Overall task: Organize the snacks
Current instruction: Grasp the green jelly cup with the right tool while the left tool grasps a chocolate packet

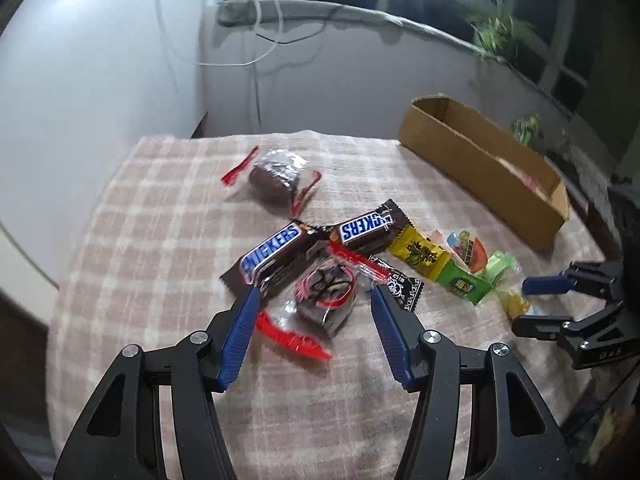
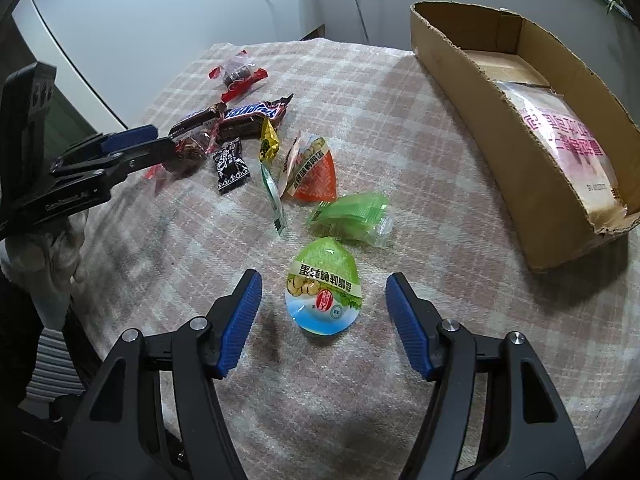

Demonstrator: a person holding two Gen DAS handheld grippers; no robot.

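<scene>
Through the left wrist camera, the left gripper (image 1: pixel 314 294) hangs over a soft, woolly checked cloth (image 1: pixel 160 208) in pink and cream. Its ribbed blue pads stand moderately apart, with a crinkly clear-wrapped brown cake (image 1: pixel 324 298), sealed with red ends, lying between them; the pads do not press it. Just beyond lie two glossy brown Snickers bars (image 1: pixel 276 256), a black patterned sachet (image 1: pixel 396 286) and a yellow foil packet (image 1: pixel 418 254). A second clear-wrapped cake (image 1: pixel 276 182) sits apart, farther back. A long, shallow cardboard box (image 1: pixel 484 168) with torn edges stands at the cloth's far right.

Through the right wrist camera, the right gripper (image 2: pixel 324 284) points steeply down, its pads spread wide on either side of a rounded, egg-shaped green pack (image 2: pixel 324 286) with a shiny printed film, touching neither pad. Behind it lie a crumpled translucent green pouch (image 2: pixel 352 216) and an orange triangular pack (image 2: pixel 314 174). The box holds a flat plastic-wrapped package (image 2: pixel 568 144) with pink print.
</scene>
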